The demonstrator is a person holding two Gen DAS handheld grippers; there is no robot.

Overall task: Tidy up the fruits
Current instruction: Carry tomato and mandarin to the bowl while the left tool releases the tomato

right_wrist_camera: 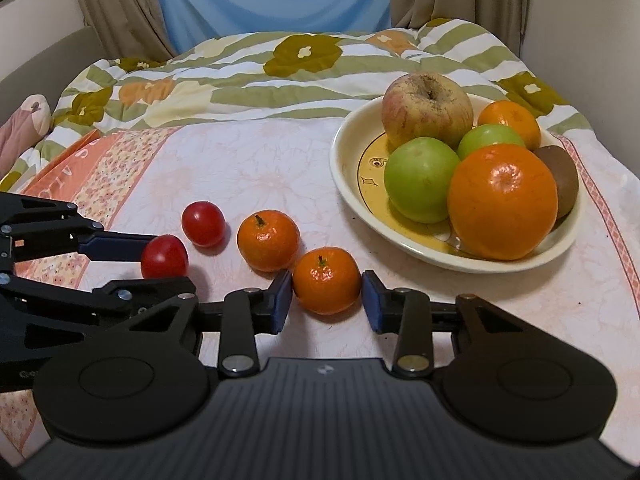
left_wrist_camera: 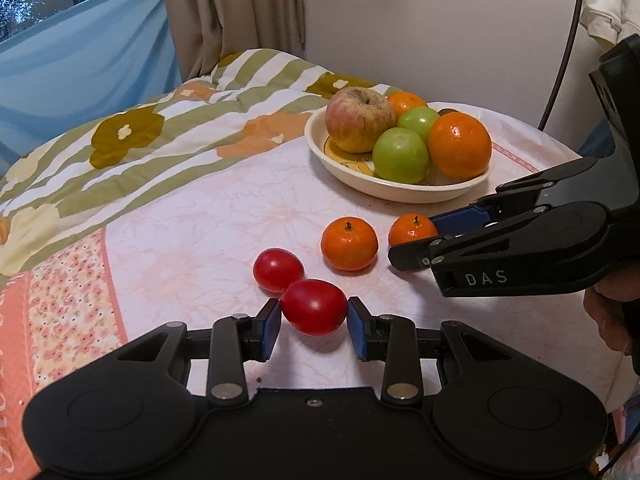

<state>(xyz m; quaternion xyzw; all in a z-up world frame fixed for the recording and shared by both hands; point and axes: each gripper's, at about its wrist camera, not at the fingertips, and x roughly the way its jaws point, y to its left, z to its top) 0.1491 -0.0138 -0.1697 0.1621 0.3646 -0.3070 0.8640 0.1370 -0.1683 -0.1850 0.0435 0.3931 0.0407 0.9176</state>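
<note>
My left gripper (left_wrist_camera: 313, 318) is shut on a red tomato (left_wrist_camera: 314, 307) low over the cloth; it also shows in the right wrist view (right_wrist_camera: 165, 257). A second tomato (left_wrist_camera: 278, 269) lies just behind it. My right gripper (right_wrist_camera: 327, 295) is open around a small mandarin (right_wrist_camera: 326, 281), with a gap on the right side. Another mandarin (right_wrist_camera: 268, 240) lies to its left. A cream bowl (right_wrist_camera: 352, 188) at the right holds an apple (right_wrist_camera: 427, 114), two green fruits, oranges and a kiwi.
A pink patterned cloth (right_wrist_camera: 248, 168) covers the table. A striped floral quilt (right_wrist_camera: 280, 68) lies behind it, with curtains and a blue sheet beyond. A wall stands at the right of the bowl.
</note>
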